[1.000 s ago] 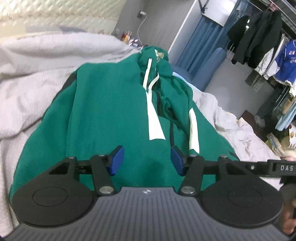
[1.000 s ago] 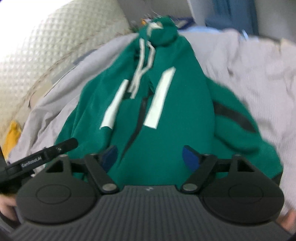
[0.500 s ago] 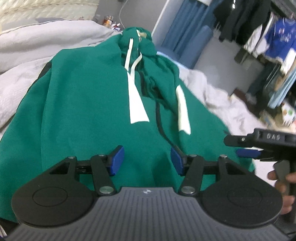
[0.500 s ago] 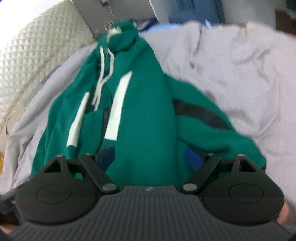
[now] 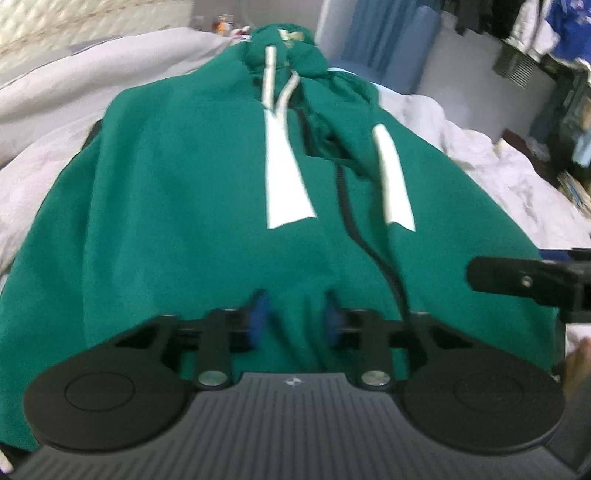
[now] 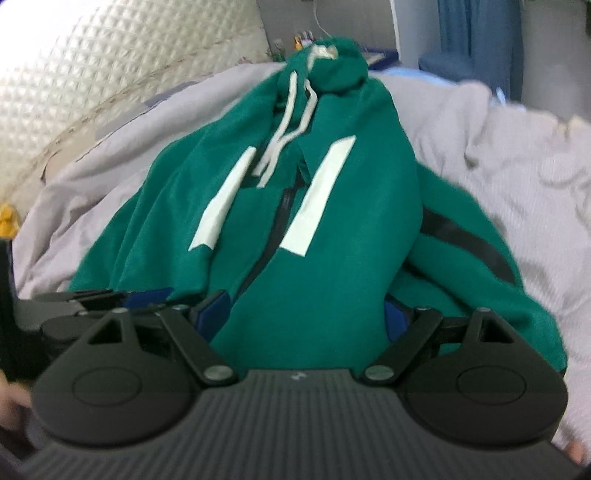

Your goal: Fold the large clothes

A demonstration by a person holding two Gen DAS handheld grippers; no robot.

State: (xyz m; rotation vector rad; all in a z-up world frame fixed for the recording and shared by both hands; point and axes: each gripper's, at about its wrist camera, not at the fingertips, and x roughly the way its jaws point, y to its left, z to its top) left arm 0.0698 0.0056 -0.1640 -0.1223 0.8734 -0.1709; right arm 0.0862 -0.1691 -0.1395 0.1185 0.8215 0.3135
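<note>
My left gripper sits at the near hem of the green fleece zip-up hoodie with white chest stripes. Its blue fingers have just been closing, and a raised ridge of green hem cloth is bunched between them; they look pinched on that fold.

My right gripper stands wide, blue fingers spread either side of the hoodie's near edge, right of the zip. Cloth lies between them but the pads do not press it. From the right wrist, the left gripper's tip shows just beside mine at the lower left.

The hoodie lies front-up on a bed covered by a pale grey rumpled blanket, hood bunched at the far end, white drawstrings trailing over the chest, dark zip running down the middle. A sleeve with a black band is tucked under the right side and bulges past the body edge.

Edges: near hem is under both grippers. Left side runs close to a quilted cream headboard. Right side has open blanket well past the sleeve. Beyond the bed's far right edge stand a blue upholstered chair and hanging clothes. Both views are motion-blurred.
</note>
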